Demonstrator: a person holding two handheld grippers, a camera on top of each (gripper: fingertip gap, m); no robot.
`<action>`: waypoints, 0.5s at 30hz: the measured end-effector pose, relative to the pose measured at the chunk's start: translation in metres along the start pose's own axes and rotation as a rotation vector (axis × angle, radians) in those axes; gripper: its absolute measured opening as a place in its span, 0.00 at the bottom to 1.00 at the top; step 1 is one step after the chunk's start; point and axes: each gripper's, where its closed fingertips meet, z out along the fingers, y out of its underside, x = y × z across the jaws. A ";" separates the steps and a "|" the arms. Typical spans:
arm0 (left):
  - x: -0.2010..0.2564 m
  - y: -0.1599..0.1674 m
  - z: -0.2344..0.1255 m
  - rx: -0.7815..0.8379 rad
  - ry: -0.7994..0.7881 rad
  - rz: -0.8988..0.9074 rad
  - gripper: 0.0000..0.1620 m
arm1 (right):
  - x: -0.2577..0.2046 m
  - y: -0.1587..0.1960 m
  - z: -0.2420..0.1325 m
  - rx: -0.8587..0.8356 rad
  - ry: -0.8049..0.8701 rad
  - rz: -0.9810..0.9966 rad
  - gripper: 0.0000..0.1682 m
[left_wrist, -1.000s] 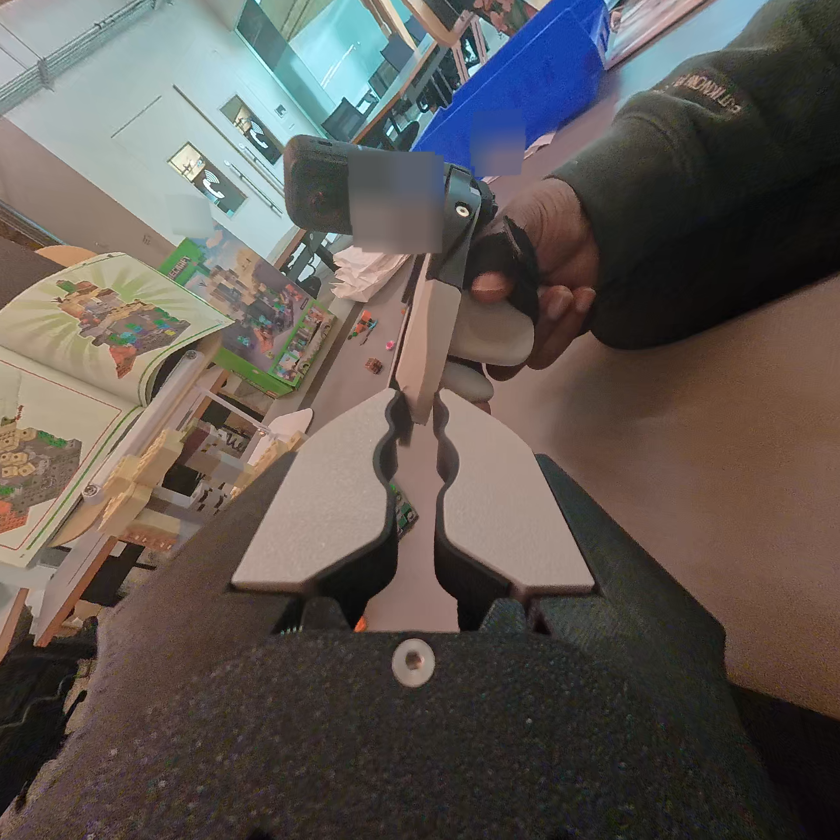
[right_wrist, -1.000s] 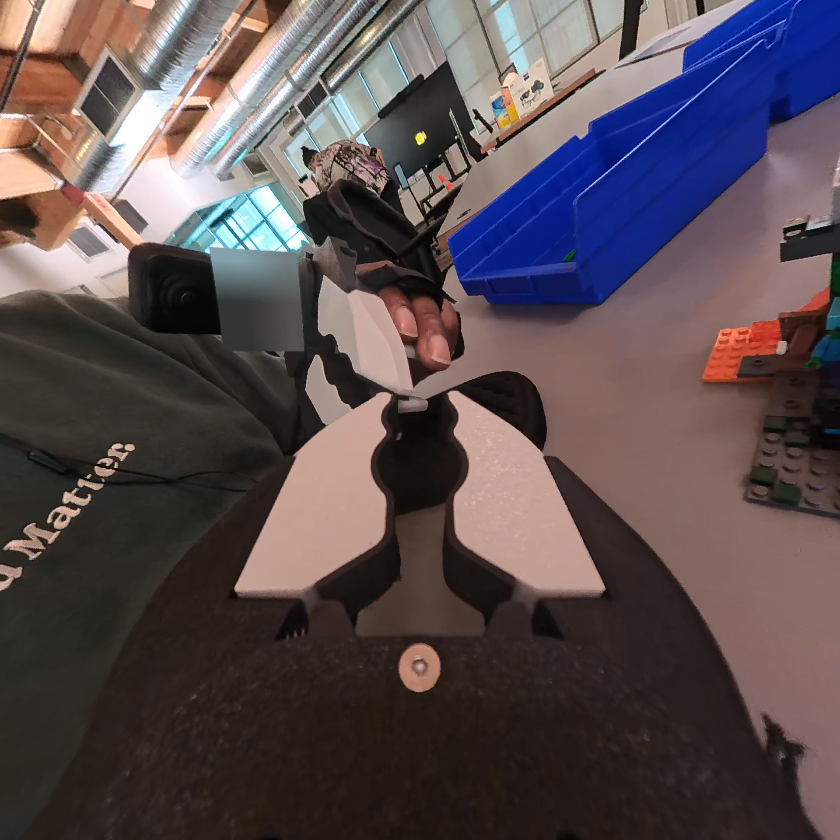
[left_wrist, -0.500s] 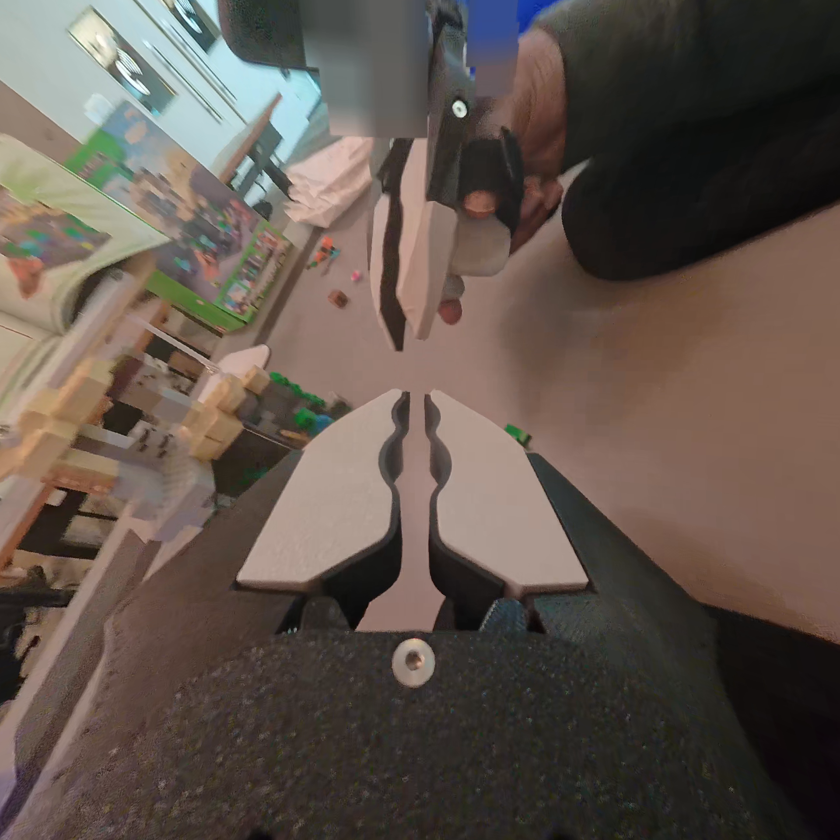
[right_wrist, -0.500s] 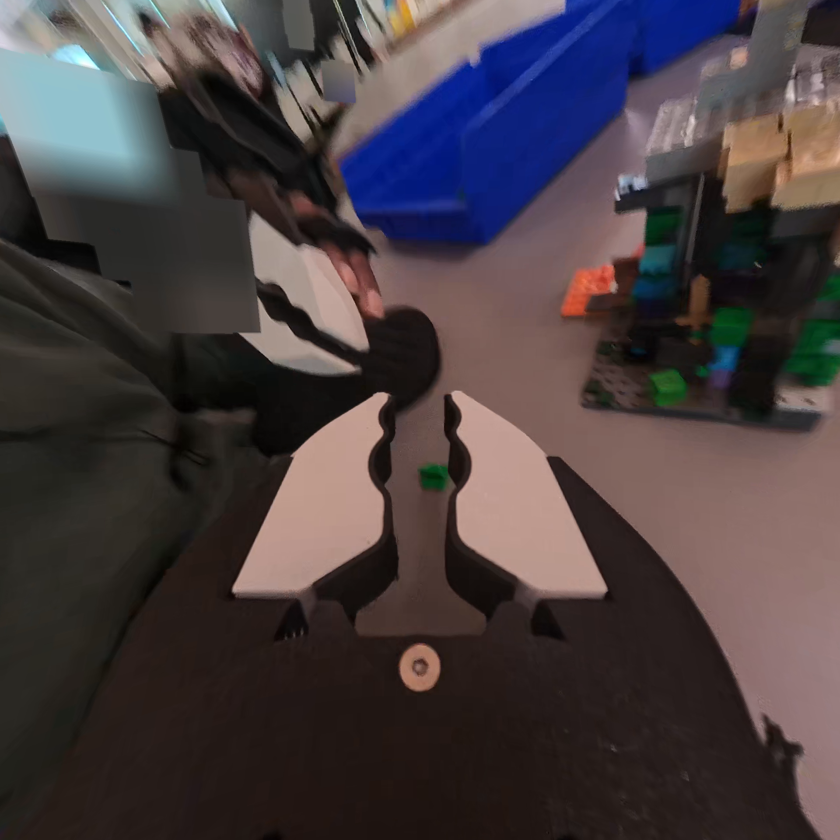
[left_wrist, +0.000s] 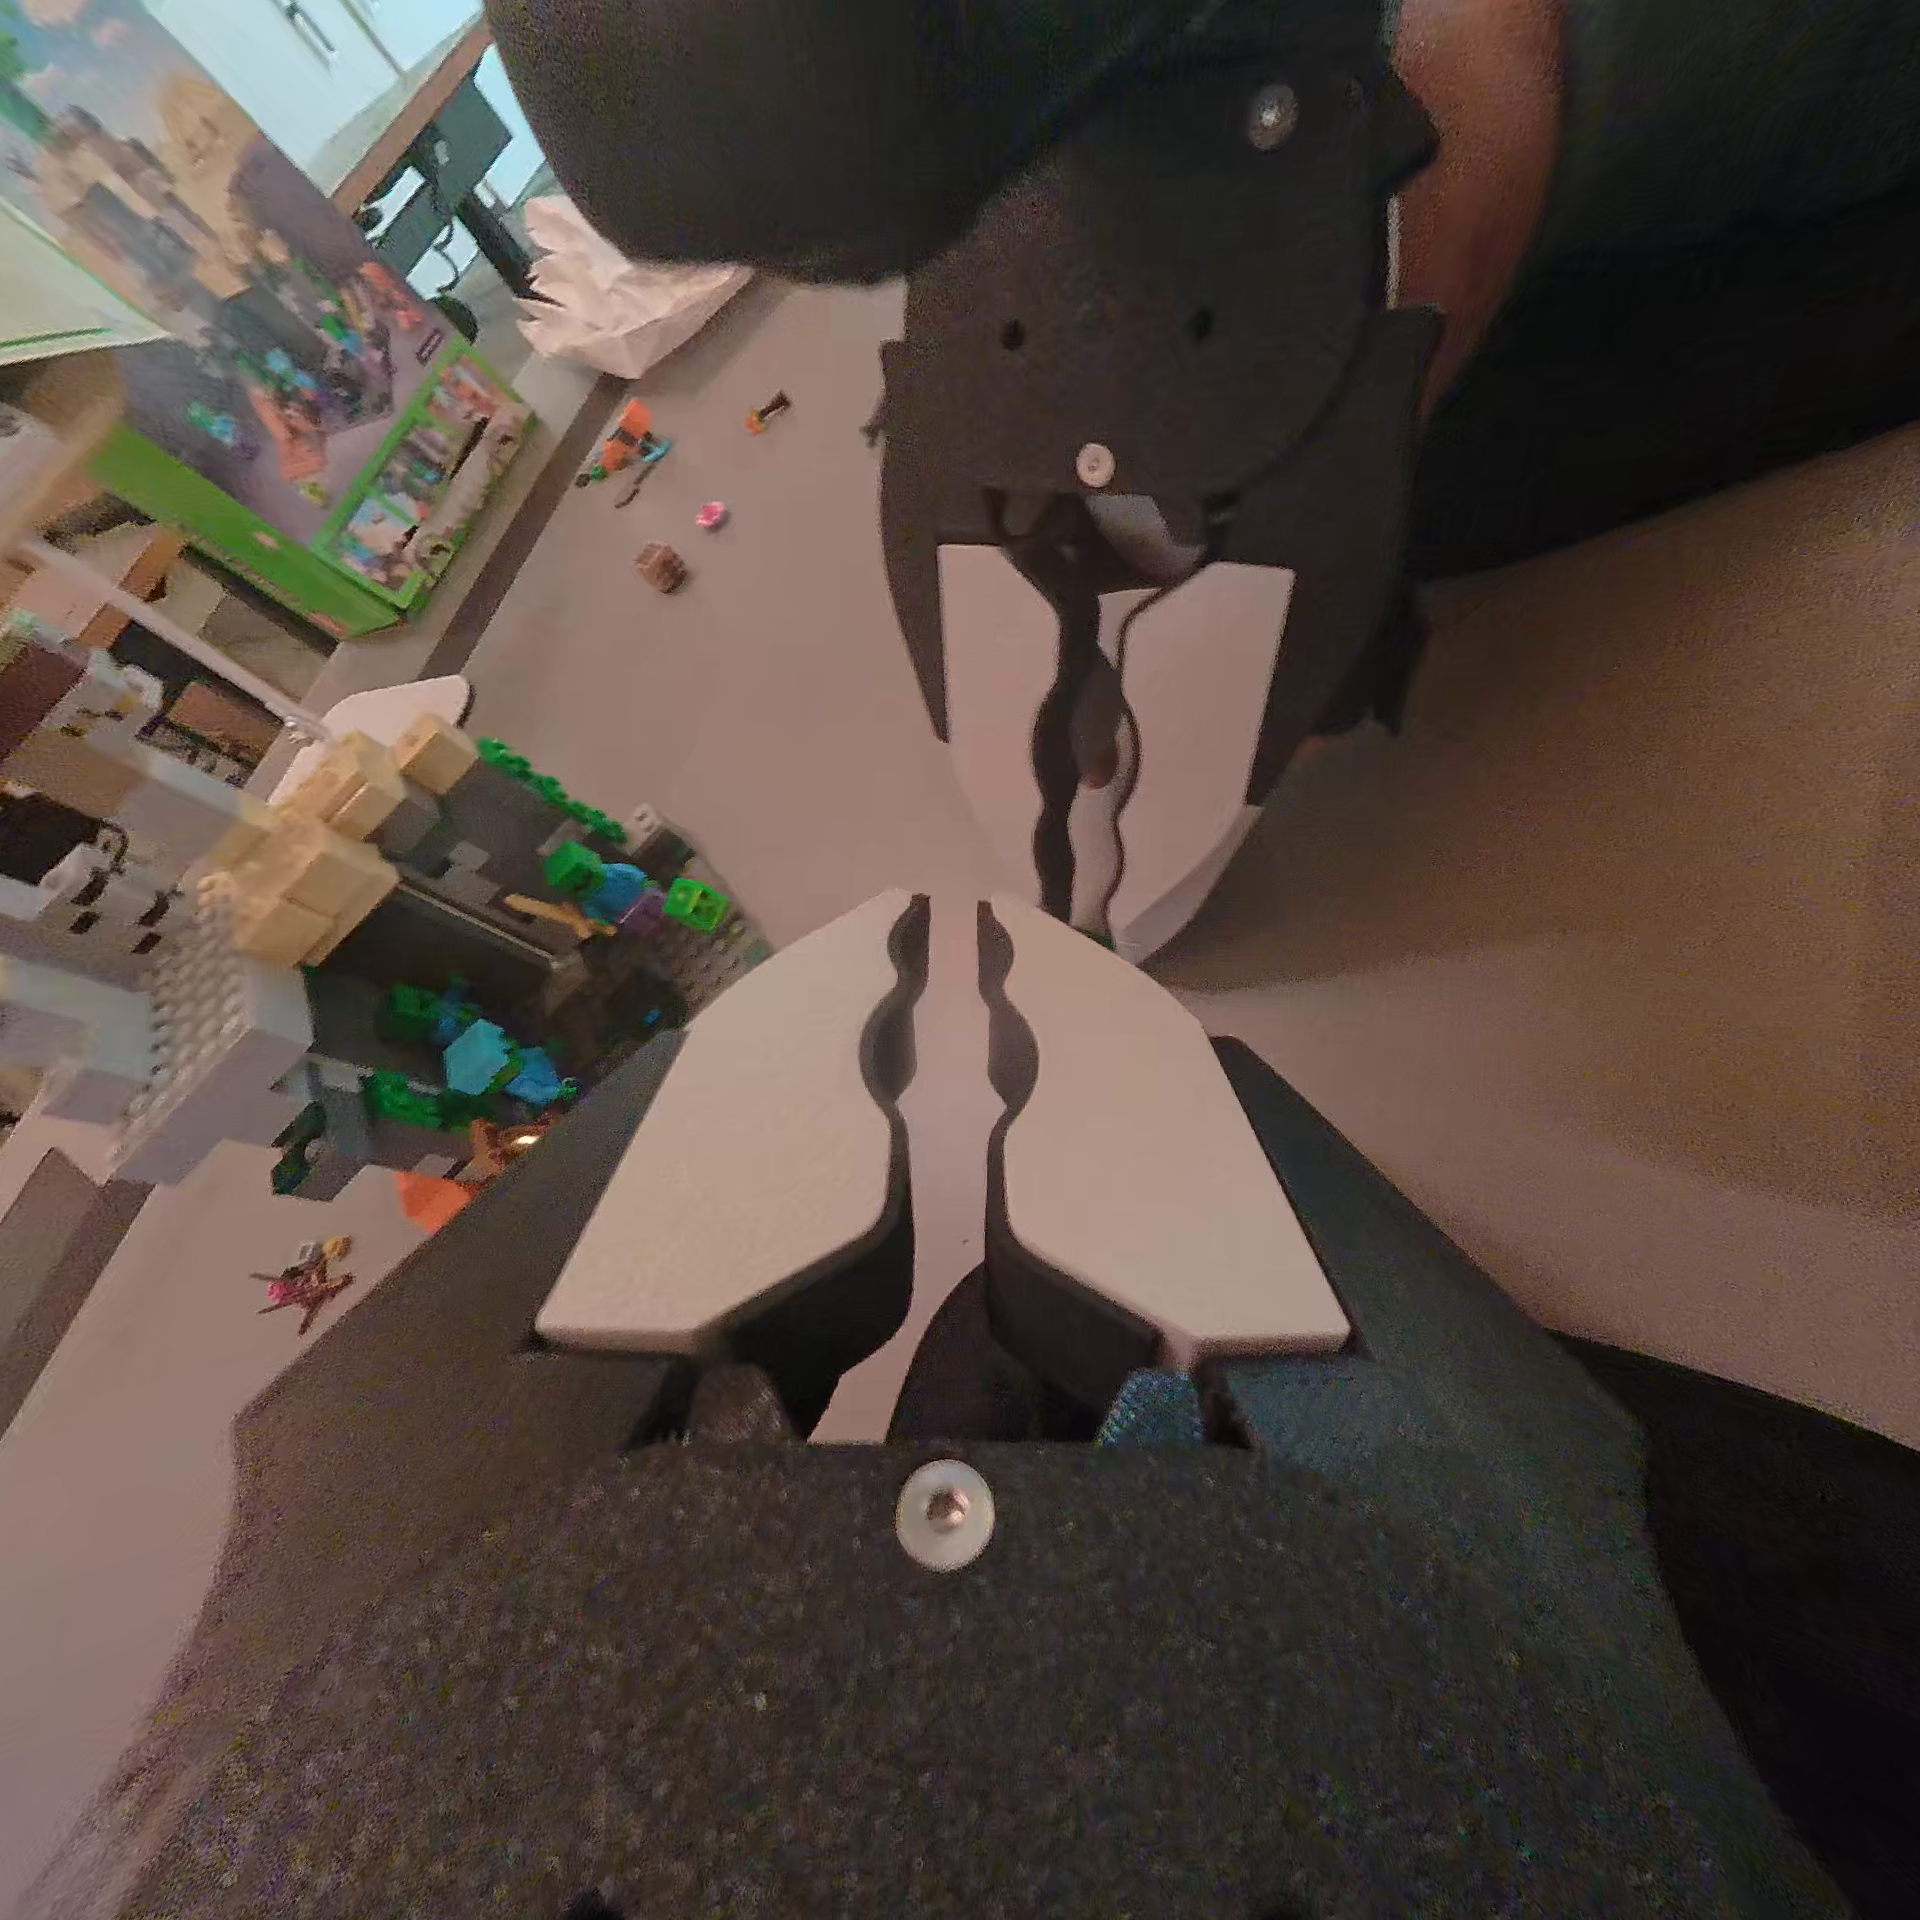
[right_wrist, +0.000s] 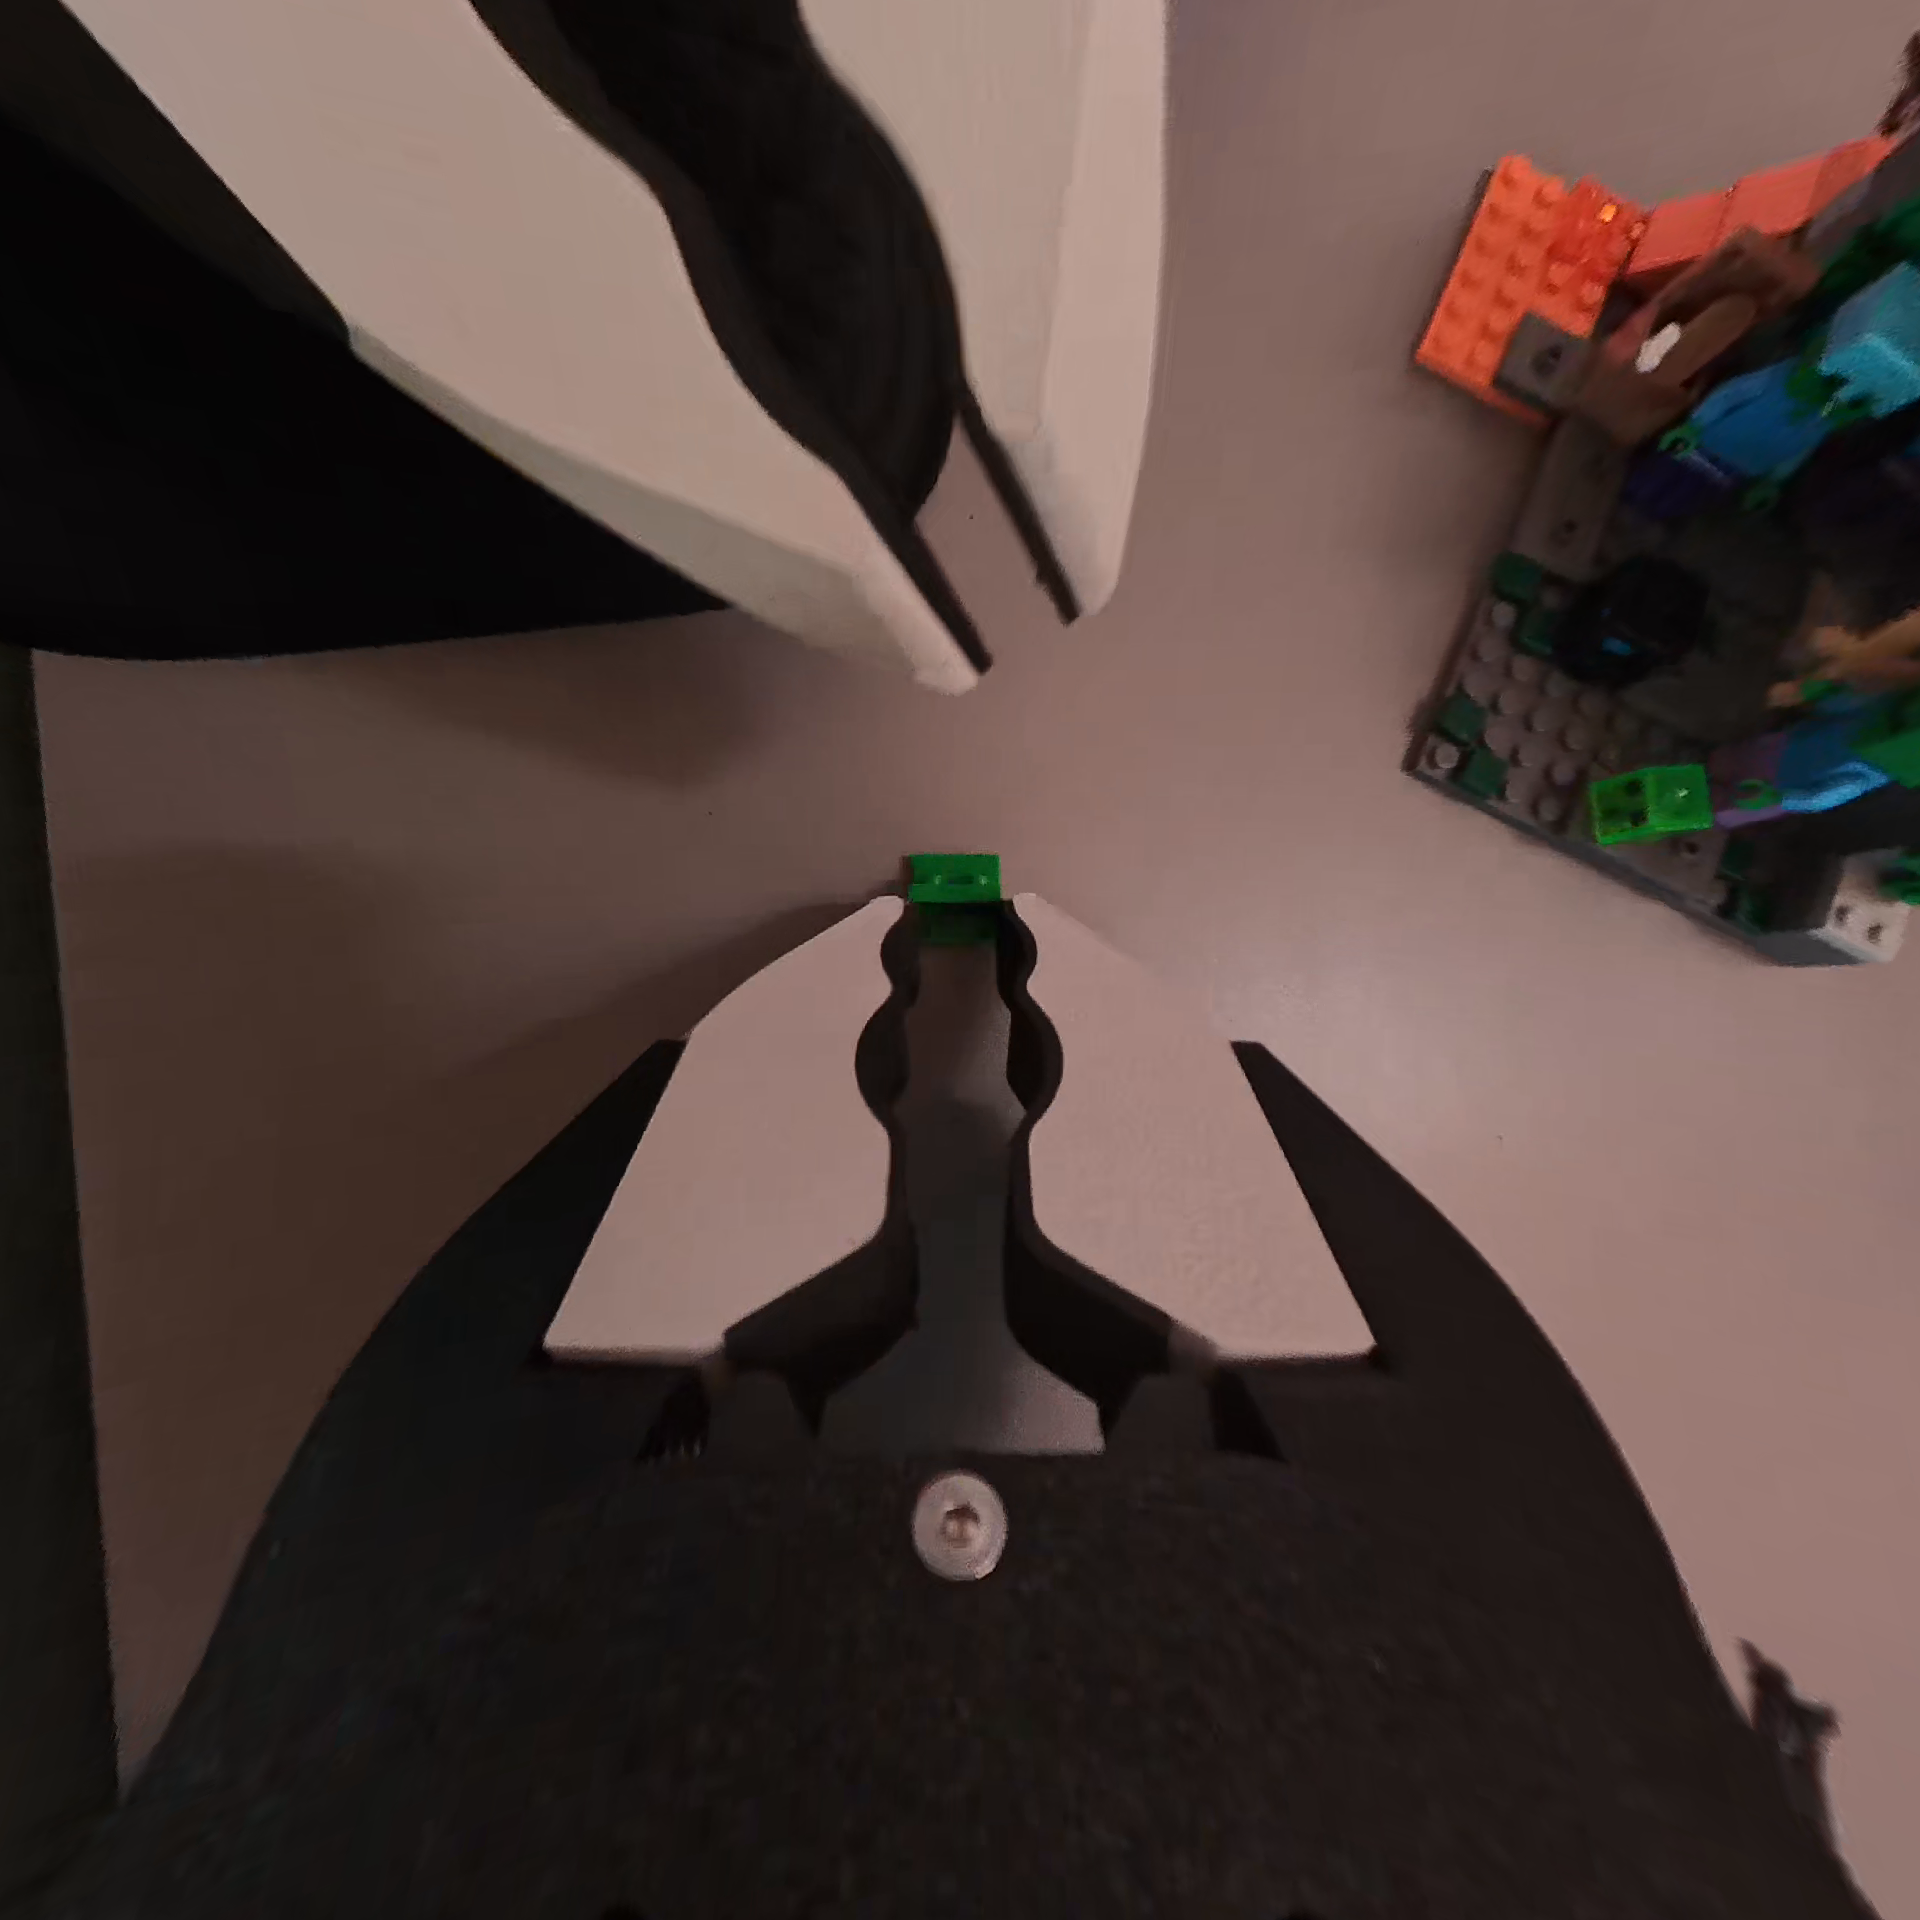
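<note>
While the right gripper (right_wrist: 954, 902) seemingly pinches the green brick (right_wrist: 952, 886) at its tips, the near-closed, empty left gripper (left_wrist: 951, 906) at 12 o'clock could knock it loose.

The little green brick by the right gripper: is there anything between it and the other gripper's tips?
No. In the right wrist view, only bare grey table lies between the green brick at the right gripper and the left gripper.
</note>
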 end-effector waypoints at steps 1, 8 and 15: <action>0.003 -0.001 0.000 0.007 0.009 0.007 0.06 | 0.000 -0.005 -0.004 0.050 -0.014 0.011 0.00; 0.002 -0.001 -0.007 -0.041 -0.021 0.109 0.09 | 0.005 -0.013 -0.035 0.269 -0.135 0.179 0.00; -0.007 -0.003 -0.033 -0.010 -0.053 0.058 0.07 | -0.087 -0.009 -0.037 0.187 -0.345 -0.118 0.20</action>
